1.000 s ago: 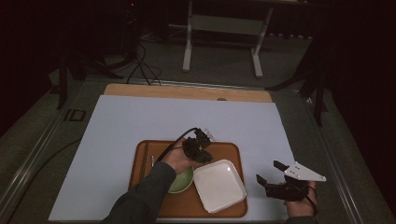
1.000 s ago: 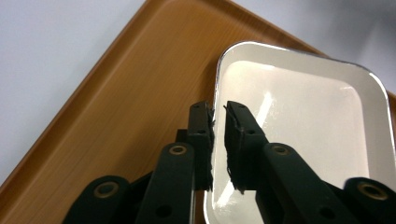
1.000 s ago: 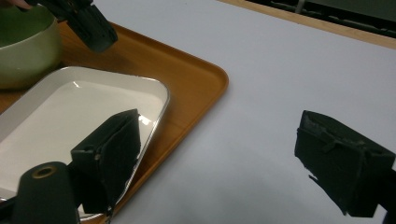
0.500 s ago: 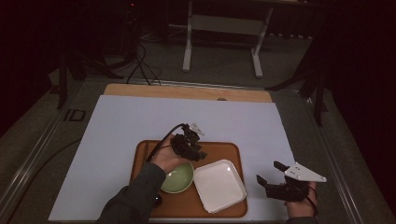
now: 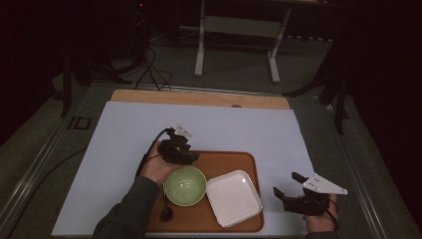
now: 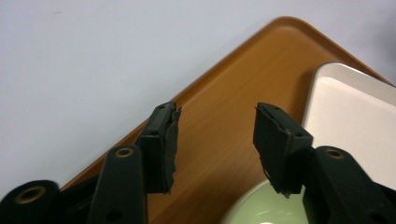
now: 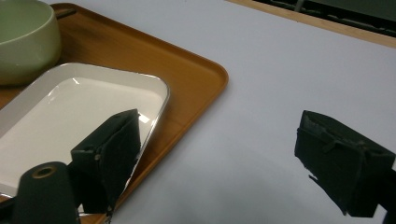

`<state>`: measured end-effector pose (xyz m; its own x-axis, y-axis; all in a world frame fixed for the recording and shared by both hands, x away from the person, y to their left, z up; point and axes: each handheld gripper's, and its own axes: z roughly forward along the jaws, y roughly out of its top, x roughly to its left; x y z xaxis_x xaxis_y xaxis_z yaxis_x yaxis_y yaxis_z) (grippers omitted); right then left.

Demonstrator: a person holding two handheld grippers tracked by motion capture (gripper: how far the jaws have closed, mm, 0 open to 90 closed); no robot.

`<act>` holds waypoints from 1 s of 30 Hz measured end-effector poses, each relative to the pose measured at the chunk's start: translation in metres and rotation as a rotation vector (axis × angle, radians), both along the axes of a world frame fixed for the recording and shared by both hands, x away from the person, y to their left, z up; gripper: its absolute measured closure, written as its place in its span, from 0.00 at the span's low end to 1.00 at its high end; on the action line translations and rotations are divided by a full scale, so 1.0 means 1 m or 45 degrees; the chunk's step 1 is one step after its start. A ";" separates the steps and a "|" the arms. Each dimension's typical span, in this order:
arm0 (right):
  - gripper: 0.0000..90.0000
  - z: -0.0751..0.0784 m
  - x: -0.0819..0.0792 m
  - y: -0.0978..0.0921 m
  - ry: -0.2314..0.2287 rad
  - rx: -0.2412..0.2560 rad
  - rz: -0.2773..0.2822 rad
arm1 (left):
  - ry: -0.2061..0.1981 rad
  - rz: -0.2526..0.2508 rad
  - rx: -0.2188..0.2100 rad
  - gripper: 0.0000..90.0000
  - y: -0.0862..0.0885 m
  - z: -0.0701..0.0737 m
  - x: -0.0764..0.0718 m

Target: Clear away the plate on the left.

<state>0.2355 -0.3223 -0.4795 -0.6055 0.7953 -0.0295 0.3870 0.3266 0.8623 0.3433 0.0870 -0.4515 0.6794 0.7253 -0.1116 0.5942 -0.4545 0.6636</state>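
A brown tray (image 5: 234,162) lies on the pale mat and carries a light green bowl (image 5: 185,185) and a white rectangular dish (image 5: 234,198). My left gripper (image 5: 188,153) hovers over the tray's far left part, just beyond the bowl. In the left gripper view it (image 6: 215,109) is open and holds nothing, above bare tray (image 6: 224,140), with the bowl's rim (image 6: 252,210) under it and the dish (image 6: 355,121) to the right. My right gripper (image 5: 287,184) stands wide open over the mat, right of the tray. In its own view it (image 7: 219,121) faces the dish (image 7: 70,112) and the bowl (image 7: 23,32).
The pale mat (image 5: 124,149) covers most of the table, with a wooden strip (image 5: 199,97) along the back. A small dark object (image 5: 165,214) lies on the tray's near left part. A metal stand (image 5: 236,45) is on the floor beyond the table.
My left gripper has moved left, from above the gap between bowl and dish to the tray's far left part. The right gripper has stayed where it was.
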 end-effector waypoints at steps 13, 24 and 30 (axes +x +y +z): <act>0.15 0.000 0.000 0.000 0.000 -0.003 0.001 | -0.073 0.267 0.014 0.45 0.077 -0.008 -0.016; 0.15 0.000 0.000 0.001 0.004 -0.005 0.001 | -0.147 0.414 0.024 0.33 0.122 -0.015 -0.054; 0.15 -0.001 0.000 0.001 0.004 -0.005 0.001 | -0.143 0.468 0.013 0.27 0.147 -0.027 -0.079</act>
<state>0.2360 -0.3216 -0.4801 -0.6065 0.7945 -0.0305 0.3894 0.3303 0.8598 0.2641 0.2335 -0.4783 0.3815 0.9234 -0.0427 0.6423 -0.2316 0.7306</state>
